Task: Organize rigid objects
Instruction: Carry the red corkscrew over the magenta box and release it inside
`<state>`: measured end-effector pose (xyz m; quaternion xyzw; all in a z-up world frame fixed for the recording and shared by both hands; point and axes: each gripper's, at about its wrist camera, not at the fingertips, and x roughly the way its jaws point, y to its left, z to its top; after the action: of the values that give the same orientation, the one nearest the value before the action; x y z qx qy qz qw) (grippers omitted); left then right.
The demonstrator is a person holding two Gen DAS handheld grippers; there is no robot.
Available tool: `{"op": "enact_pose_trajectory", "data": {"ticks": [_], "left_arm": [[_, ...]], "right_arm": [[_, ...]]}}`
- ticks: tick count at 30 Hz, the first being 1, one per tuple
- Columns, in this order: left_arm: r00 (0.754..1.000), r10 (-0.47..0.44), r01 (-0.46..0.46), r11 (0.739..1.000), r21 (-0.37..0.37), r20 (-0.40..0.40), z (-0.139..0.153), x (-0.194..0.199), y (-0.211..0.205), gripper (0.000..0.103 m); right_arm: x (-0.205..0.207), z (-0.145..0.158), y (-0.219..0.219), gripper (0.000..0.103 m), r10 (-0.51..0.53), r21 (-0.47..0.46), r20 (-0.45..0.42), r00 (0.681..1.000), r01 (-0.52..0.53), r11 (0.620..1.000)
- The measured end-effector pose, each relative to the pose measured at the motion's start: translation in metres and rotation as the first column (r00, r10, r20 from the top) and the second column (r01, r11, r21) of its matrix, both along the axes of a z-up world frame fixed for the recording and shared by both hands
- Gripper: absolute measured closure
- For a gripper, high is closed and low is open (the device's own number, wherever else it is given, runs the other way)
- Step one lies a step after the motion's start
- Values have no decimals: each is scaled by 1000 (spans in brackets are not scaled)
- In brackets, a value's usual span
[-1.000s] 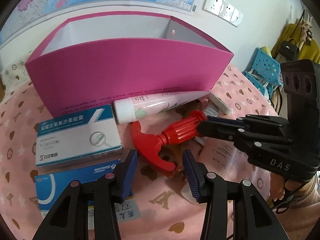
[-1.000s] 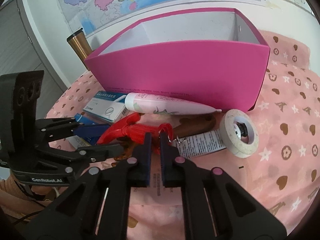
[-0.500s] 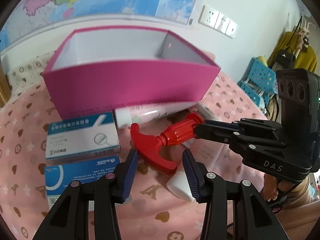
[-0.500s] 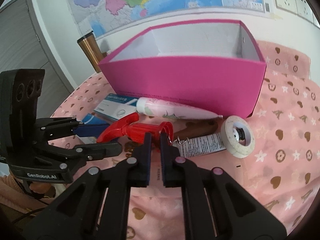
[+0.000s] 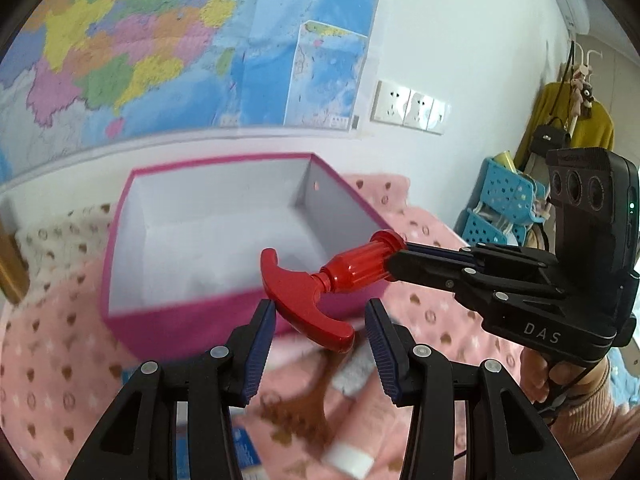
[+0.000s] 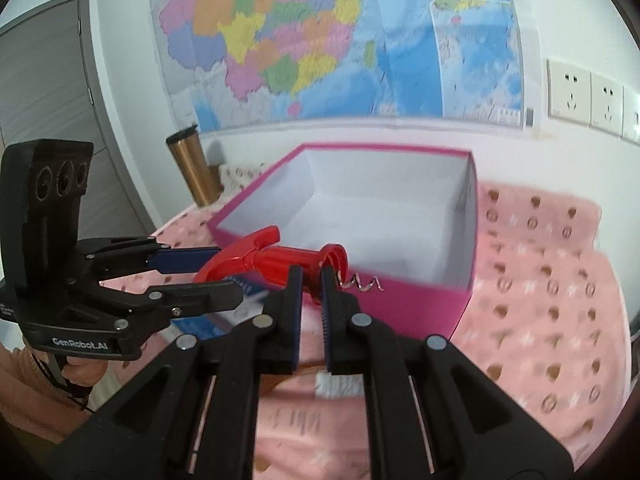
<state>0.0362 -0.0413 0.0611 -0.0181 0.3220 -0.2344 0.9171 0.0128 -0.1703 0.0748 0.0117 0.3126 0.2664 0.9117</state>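
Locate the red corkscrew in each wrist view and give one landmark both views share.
Left wrist view: red corkscrew just right of centre, above the left gripper's open jaws.
Right wrist view: red corkscrew centre-left, clamped in the right gripper.
Shared landmark: pink box behind the corkscrew.

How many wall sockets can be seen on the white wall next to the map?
3. The first socket, the second socket and the third socket sit side by side in one row, right of the map. More may be hidden beyond the picture edge.
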Motion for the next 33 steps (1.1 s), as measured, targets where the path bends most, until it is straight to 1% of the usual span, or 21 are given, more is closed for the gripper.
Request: {"op": "enact_pose_trajectory", "data": {"ticks": [4, 8, 10, 12, 18, 22, 26, 31, 33], "left_arm": [[1000, 6, -6, 1000, 21, 14, 3, 22, -8, 57], [1000, 3, -2, 1000, 20, -13, -3, 46, -13, 57], [999, 0, 0, 1000, 22, -38, -10, 58, -16, 57], [998, -1, 2, 1000, 24, -63, -16, 67, -20, 57], [992, -19, 23, 999, 34, -121, -33, 85, -28, 57], [988, -29, 33, 999, 26, -150, -36, 92, -31, 57], [991, -15, 20, 999, 35, -135, -32, 89, -33, 57], [999, 19, -17, 999, 42, -41, -17, 61, -22, 55], [1000, 21, -21, 999, 39, 1, -11, 44, -16, 54]], "right_arm": [[25, 4, -5, 92, -22, -9, 0, 1000, 22, 1000], [50, -1, -13, 92, -52, -25, -36, 998, 51, 998], [61, -6, -16, 92, -61, -24, -62, 996, 59, 998], [71, -12, -18, 92, -75, -43, -82, 994, 71, 997], [87, -29, -21, 91, -105, -99, -138, 985, 92, 991], [90, -35, -21, 90, -124, -133, -143, 982, 105, 985], [88, -35, -22, 90, -148, -153, -120, 982, 129, 980], [70, -25, -28, 90, -158, -128, -93, 983, 146, 981], [55, -19, -30, 90, -131, -94, -79, 988, 123, 988]]}}
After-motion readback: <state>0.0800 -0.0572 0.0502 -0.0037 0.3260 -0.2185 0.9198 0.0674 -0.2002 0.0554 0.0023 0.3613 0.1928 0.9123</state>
